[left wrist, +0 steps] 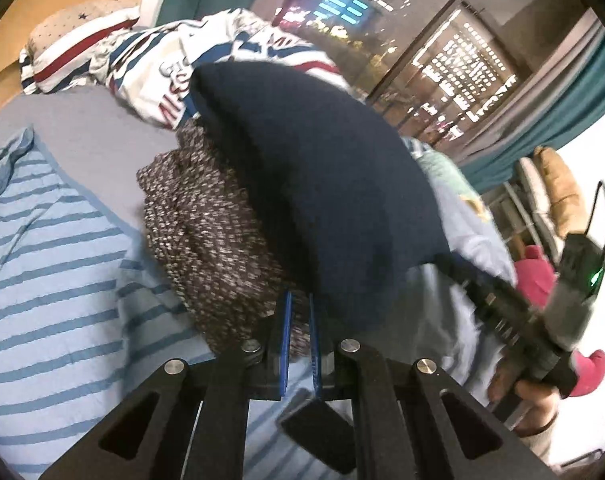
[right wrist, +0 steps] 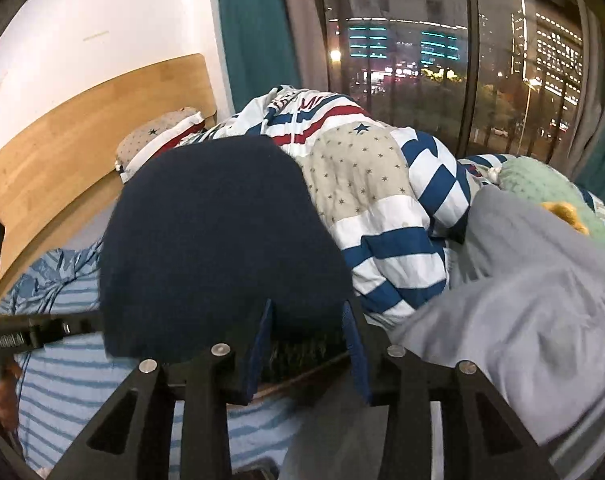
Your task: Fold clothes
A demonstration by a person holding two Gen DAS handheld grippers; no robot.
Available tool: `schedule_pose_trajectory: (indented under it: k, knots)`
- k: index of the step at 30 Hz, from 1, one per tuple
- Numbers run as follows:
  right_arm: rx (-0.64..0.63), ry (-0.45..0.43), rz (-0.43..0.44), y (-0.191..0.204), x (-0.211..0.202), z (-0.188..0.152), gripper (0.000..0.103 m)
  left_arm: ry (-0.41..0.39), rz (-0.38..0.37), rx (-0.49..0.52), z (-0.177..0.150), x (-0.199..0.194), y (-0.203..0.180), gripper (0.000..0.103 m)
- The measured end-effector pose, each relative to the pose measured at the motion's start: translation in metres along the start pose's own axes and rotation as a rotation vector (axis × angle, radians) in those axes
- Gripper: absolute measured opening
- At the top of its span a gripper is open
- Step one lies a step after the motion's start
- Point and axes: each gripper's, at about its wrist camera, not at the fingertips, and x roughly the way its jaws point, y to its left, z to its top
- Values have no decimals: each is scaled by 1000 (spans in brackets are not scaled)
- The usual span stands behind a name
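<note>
Left gripper [left wrist: 298, 312]: blue pads nearly together, pinching the near edge of the speckled dark fabric [left wrist: 206, 240], with the navy knit garment [left wrist: 314, 184] draped over it. Right gripper [right wrist: 308, 320]: jaws part open, navy knit garment [right wrist: 218, 248] edge sits between the pads; can't tell if the pads press on it. Garment is bunched up in mid-bed, over the blue striped sheet [left wrist: 50, 264], just near the patchwork quilt [right wrist: 382, 184] heaped on the far side. Grey cloth [right wrist: 522, 280] lies right. Wooden headboard [right wrist: 82, 128] far left, night window [right wrist: 422, 60] behind.
</note>
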Motion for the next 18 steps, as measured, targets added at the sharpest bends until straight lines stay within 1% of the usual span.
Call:
schedule_pose_trajectory:
  k: [3, 6, 9, 10, 11, 12, 13, 14, 15, 16, 18]
  knots:
    - [-27, 5, 41, 16, -14, -10, 43, -62, 45, 73, -5, -18, -16, 9]
    - [-60, -4, 65, 38, -22, -22, 46, -113, 65, 138, -18, -47, -31, 9]
    - [-106, 15, 71, 63, -25, -33, 48, -152, 143, 206, -30, -73, -41, 9]
    - [-117, 22, 80, 71, -28, -35, 50, -150, 171, 226, -32, -80, -43, 10]
    - [-125, 23, 89, 78, -32, -37, 54, -147, 197, 242, -34, -88, -45, 14]
    - [-129, 11, 91, 85, -39, -38, 60, -134, 213, 243, -35, -93, -46, 35]
    - [-132, 0, 92, 91, -46, -39, 72, -121, 228, 242, -37, -98, -47, 65]
    - [-133, -15, 93, 94, -52, -39, 80, -113, 239, 235, -38, -104, -47, 75]
    - [-135, -32, 95, 100, -60, -40, 83, -112, 251, 235, -40, -111, -48, 80]
    - [-141, -39, 94, 104, -67, -41, 90, -115, 260, 241, -42, -117, -51, 80]
    - [-157, -46, 87, 111, -77, -42, 98, -136, 264, 240, -44, -130, -55, 80]
